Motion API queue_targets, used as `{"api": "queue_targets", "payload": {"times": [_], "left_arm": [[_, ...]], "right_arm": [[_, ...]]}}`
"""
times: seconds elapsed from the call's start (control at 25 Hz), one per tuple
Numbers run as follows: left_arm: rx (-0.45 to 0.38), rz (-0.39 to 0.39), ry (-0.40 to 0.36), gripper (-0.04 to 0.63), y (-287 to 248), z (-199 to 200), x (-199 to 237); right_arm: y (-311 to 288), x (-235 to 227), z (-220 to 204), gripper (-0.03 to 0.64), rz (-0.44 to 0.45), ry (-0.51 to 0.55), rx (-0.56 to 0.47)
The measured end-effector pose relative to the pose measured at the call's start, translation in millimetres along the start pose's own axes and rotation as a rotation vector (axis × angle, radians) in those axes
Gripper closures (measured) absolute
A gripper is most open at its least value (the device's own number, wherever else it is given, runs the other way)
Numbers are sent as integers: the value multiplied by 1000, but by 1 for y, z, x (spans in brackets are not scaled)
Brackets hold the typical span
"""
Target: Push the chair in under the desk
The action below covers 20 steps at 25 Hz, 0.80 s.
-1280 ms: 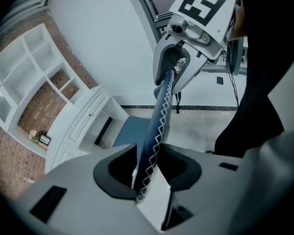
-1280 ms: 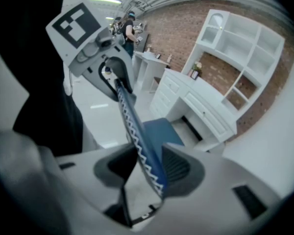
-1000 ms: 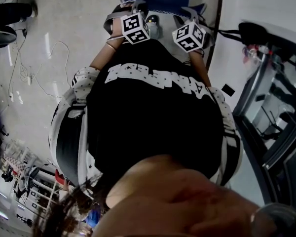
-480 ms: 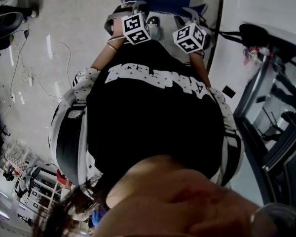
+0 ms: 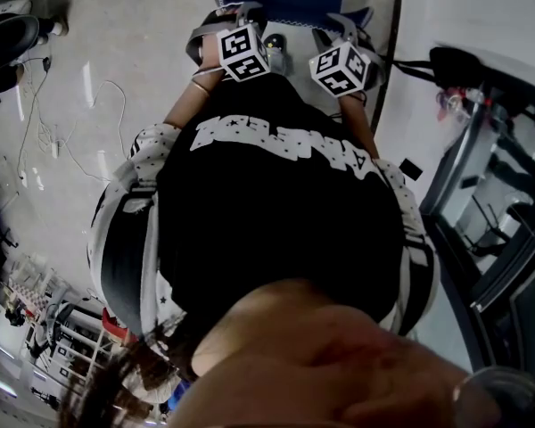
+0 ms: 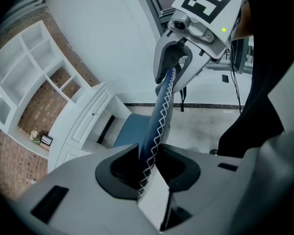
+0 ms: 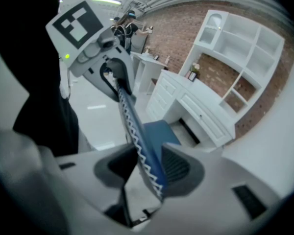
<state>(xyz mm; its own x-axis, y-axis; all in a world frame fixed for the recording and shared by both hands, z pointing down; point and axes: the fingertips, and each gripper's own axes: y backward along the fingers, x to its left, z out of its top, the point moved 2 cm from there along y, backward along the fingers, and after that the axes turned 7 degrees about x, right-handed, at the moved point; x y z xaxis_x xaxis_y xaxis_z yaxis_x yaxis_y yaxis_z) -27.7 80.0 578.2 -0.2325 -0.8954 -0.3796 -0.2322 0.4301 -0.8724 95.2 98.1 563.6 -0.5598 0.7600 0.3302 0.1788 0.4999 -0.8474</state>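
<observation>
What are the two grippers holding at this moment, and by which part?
Both grip the chair backrest by its stitched top edge. The left gripper clamps it toward one end, and the right gripper clamps it toward the other.

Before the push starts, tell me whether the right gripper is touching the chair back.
Touching. The right gripper view shows the right gripper clamped on the stitched blue edge of the chair back.

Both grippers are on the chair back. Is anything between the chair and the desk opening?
Nothing visible. The blue chair seat points straight at the white desk's knee opening, and no object shows on the floor between them.
</observation>
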Motion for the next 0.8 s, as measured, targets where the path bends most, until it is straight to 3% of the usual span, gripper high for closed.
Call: {"api": "queue_targets", "payload": {"times": [0.8], "left_arm": [[12, 1, 8, 463, -8, 4, 16]], "right_arm": [[-9, -14, 7, 449, -9, 7, -1]]}}
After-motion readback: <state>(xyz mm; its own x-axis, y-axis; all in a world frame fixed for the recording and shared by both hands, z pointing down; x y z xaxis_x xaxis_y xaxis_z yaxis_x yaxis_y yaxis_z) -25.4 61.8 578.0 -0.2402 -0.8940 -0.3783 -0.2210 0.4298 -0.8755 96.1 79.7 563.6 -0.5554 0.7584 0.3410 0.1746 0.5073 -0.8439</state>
